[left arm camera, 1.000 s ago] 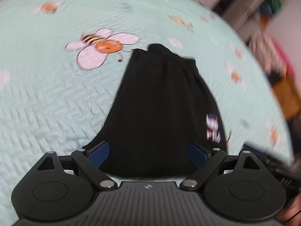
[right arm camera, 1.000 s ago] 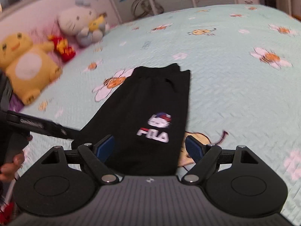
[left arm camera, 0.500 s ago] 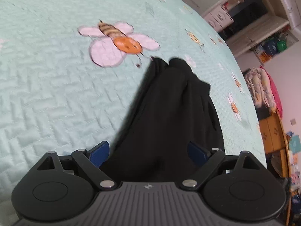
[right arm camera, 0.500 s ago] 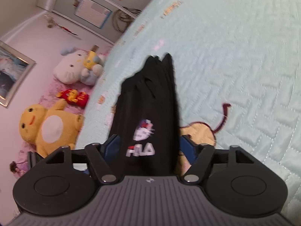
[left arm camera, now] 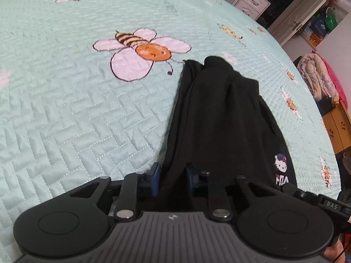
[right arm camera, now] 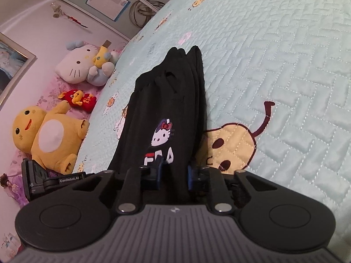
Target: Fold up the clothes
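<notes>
Your left tool and right tool are both closing, pinching the near edge of the black trousers on the bed, so you can carry it over for a fold.

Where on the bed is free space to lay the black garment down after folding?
The quilt is bare left of the black garment, below the big bee print. It is also bare right of the garment, past the yellow pear print. It is crowded by the plush toys along the wall.
</notes>
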`<move>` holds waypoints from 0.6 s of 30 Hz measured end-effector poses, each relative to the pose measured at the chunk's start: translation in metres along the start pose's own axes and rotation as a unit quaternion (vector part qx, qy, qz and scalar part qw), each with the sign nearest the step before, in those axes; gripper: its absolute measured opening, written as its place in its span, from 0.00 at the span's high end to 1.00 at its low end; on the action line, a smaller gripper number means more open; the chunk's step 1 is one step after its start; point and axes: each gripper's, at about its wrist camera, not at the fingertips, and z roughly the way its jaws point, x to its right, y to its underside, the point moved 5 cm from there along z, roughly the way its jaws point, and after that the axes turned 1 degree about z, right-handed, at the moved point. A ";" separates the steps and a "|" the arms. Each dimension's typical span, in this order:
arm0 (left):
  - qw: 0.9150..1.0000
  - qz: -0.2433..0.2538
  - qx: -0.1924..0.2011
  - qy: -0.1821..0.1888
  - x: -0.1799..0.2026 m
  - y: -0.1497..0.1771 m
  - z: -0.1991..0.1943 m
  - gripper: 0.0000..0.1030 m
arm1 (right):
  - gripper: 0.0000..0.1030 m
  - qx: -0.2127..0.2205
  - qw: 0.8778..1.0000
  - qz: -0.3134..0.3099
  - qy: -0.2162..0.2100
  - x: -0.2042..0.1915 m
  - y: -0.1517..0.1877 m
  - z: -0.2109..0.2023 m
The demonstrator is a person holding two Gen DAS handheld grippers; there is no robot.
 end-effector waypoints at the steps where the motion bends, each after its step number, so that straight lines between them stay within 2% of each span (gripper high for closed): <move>1: 1.000 0.005 0.002 0.001 0.001 0.000 -0.002 0.78 | 0.89 0.000 1.000 0.000 0.001 0.000 0.001 -0.002; 3: 1.000 0.020 -0.001 -0.005 0.001 0.001 0.002 0.78 | 0.90 0.001 1.000 -0.001 -0.002 0.001 0.003 -0.006; 7: 1.000 -0.006 -0.007 -0.006 -0.004 0.003 0.009 0.71 | 0.89 -0.006 1.000 0.006 0.001 0.008 0.007 -0.001; 9: 1.000 -0.003 0.000 -0.024 -0.002 0.003 0.004 0.64 | 0.85 -0.004 1.000 0.007 -0.001 0.008 0.006 -0.003; 12: 0.999 0.002 0.012 -0.050 0.003 0.003 -0.008 0.60 | 0.80 0.004 0.999 -0.020 0.028 0.002 0.006 -0.011; 13: 0.998 0.003 0.016 -0.060 0.005 0.003 -0.014 0.56 | 0.79 0.006 0.999 -0.031 0.036 -0.002 0.005 -0.015; 15: 0.996 -0.001 0.020 -0.088 0.011 0.004 -0.026 0.46 | 0.64 0.015 0.998 -0.037 0.047 -0.005 0.004 -0.027; 17: 0.993 0.020 0.023 -0.111 0.027 0.005 -0.035 0.37 | 0.34 0.024 0.997 -0.034 0.068 -0.001 0.001 -0.041; 18: 0.992 0.031 0.024 -0.119 0.036 0.006 -0.039 0.36 | 0.30 0.029 0.996 -0.032 0.079 0.002 -0.001 -0.049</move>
